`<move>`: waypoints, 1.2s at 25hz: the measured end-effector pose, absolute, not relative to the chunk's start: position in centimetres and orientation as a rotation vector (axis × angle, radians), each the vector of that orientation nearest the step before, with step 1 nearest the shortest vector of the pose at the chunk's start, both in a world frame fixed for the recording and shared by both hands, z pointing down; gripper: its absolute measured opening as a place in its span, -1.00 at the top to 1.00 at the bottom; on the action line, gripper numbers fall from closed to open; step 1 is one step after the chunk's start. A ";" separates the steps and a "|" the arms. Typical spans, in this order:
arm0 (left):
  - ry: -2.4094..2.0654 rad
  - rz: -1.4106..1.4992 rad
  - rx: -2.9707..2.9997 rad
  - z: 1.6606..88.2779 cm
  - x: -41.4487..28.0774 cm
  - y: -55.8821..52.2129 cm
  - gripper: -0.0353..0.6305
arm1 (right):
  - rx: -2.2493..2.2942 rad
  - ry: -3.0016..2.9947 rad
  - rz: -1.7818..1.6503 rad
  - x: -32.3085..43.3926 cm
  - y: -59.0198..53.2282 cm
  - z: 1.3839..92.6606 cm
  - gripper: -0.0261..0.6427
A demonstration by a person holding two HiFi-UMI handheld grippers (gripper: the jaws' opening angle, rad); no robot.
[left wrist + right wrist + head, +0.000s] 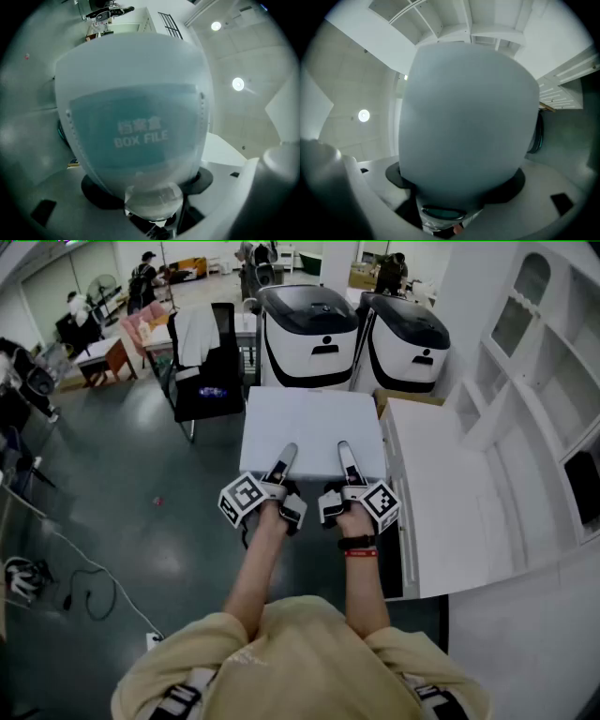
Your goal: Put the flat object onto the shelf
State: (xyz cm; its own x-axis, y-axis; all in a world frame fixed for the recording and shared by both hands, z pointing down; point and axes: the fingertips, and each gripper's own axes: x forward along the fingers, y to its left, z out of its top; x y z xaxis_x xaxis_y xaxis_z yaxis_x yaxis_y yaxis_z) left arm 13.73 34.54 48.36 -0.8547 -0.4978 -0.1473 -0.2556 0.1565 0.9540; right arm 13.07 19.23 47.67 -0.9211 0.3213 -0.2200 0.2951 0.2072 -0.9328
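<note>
The flat object is a pale grey-white box file (314, 432), held level in front of me over the floor. In the left gripper view its spine fills the picture, with a teal label that reads BOX FILE (138, 131). The right gripper view shows its plain grey side (468, 122). My left gripper (284, 463) clamps the near edge on the left, and my right gripper (346, 461) clamps the same edge on the right. Both are shut on it. The white shelf unit (525, 418) stands to the right, the file's right edge close beside it.
A white ledge of the shelf unit (441, 512) runs along my right side. Two white and black machines (309, 334) (408, 338) stand just beyond the file. A black chair (202, 371) is at the left, and cables (84, 587) lie on the dark floor.
</note>
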 end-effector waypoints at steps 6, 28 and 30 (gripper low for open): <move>-2.194 -1.821 0.755 48.8 13.8 33.4 -0.09 | -0.601 -2.445 1.846 13.5 18.2 47.8 -0.26; -2.144 -1.788 0.608 53.8 5.4 32.4 -0.10 | -0.475 -2.339 1.822 4.7 17.1 53.3 -0.29; -2.126 -1.797 0.610 53.4 2.8 32.6 -0.10 | -0.462 -2.357 1.816 2.3 17.3 52.6 -0.29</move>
State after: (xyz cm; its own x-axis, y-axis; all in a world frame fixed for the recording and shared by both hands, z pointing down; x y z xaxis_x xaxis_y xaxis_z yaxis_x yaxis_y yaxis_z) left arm 2.79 32.60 53.39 -0.8680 -0.4940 -0.0498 -0.1315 0.1321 0.9825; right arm 2.30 17.29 52.65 -0.9447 0.3175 -0.0823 0.1606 0.2289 -0.9601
